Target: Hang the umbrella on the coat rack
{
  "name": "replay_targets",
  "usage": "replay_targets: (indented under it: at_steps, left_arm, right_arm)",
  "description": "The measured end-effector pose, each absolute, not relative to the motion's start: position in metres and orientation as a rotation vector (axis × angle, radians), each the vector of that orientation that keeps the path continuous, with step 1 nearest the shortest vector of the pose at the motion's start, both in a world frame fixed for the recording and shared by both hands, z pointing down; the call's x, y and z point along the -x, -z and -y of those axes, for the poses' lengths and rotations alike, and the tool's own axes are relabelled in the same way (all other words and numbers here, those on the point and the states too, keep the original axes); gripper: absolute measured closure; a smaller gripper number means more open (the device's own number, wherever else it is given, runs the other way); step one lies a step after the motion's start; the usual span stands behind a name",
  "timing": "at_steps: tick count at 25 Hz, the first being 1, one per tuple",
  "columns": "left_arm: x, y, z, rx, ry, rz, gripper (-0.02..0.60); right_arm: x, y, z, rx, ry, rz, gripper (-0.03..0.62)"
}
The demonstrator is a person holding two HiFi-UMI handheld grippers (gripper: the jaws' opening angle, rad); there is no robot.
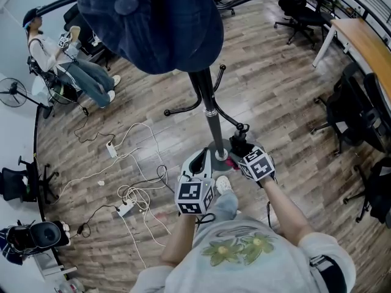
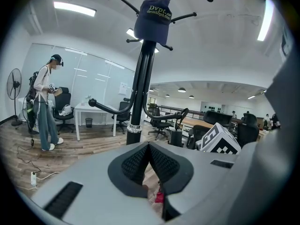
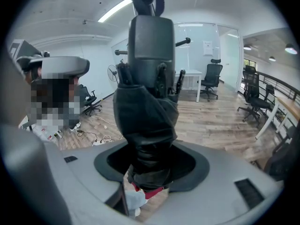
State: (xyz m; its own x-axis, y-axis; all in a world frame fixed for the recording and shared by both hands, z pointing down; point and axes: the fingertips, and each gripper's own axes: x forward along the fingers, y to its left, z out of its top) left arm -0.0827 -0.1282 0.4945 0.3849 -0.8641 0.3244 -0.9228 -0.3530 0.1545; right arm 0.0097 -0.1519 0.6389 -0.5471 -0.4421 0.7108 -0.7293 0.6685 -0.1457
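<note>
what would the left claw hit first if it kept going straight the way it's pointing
Most likely the pole of the coat rack: the shut left claw points almost straight at it, and nothing shows in between. How far off it stands is hard to judge.

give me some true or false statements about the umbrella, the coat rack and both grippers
1. A dark blue cap sits on top of the coat rack. True.
2. The left gripper holds the umbrella. False: its jaws are together on nothing; the right gripper grips the umbrella.
3. The umbrella is folded up. True.
4. The umbrella hangs from a hook of the coat rack. False: it is in the right gripper, off the hooks.
5. Cables and a power strip lie on the wood floor. True.
</note>
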Motion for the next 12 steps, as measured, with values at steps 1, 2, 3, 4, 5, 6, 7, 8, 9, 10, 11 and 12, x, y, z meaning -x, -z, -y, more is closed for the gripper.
replay_targets:
  at_steps: [1,2,3,4,5,6,7,8,9,10,11,12]
  left_arm:
    - [0.0833,-0.4951,0.1281,-2.337,-0.268,1.566,0.58]
    - [0.084,-0.4959,0.1279,-2.336,-0.268,1.567,0.58]
    - [0.0847,-0.4968,0.1275,-2.334,-0.268,1.569,0.58]
    - [0.0854,-0.4974,0.1271,-2.333,-0.268,1.57,0.58]
    - [0.0857,-0.4976,0.127,-2.332,-0.269,1.571,0.58]
    - [0.0857,-0.4974,0.1272,-2.332,-0.27,1.57,0.58]
    - [0.0852,-0.4969,0.1277,-2.333,-0.271,1.567,0.58]
    - [0.084,-0.4964,0.1284,-2.336,-0.272,1.563,0.58]
    - [0.0824,-0.496,0.1289,-2.34,-0.273,1.559,0.58]
    - [0.0805,-0.4959,0.1292,-2.345,-0.273,1.556,0.58]
    - [0.0785,-0.4962,0.1292,-2.349,-0.275,1.552,0.58]
    - [0.0765,-0.4965,0.129,-2.352,-0.276,1.547,0.58]
  right_arm:
    - [-0.0093,-0.639,0.152,-0.894,-0.569,2.229,0.37]
    - [-0.0088,-0.6392,0.1518,-0.888,-0.566,2.229,0.37]
    - [-0.0084,-0.6394,0.1514,-0.883,-0.562,2.228,0.37]
    - [-0.008,-0.6392,0.1509,-0.878,-0.556,2.227,0.37]
    - [-0.0076,-0.6387,0.1506,-0.873,-0.551,2.226,0.37]
    - [-0.0071,-0.6377,0.1506,-0.87,-0.545,2.226,0.37]
    - [-0.0067,-0.6365,0.151,-0.868,-0.541,2.226,0.37]
    - [-0.0063,-0.6354,0.1514,-0.867,-0.54,2.227,0.37]
    - [-0.0061,-0.6348,0.1517,-0.868,-0.541,2.229,0.37]
    - [-0.0063,-0.6345,0.1516,-0.87,-0.542,2.23,0.37]
    - [-0.0066,-0.6346,0.1513,-0.872,-0.542,2.23,0.37]
    - [-0.0071,-0.6345,0.1509,-0.874,-0.54,2.231,0.37]
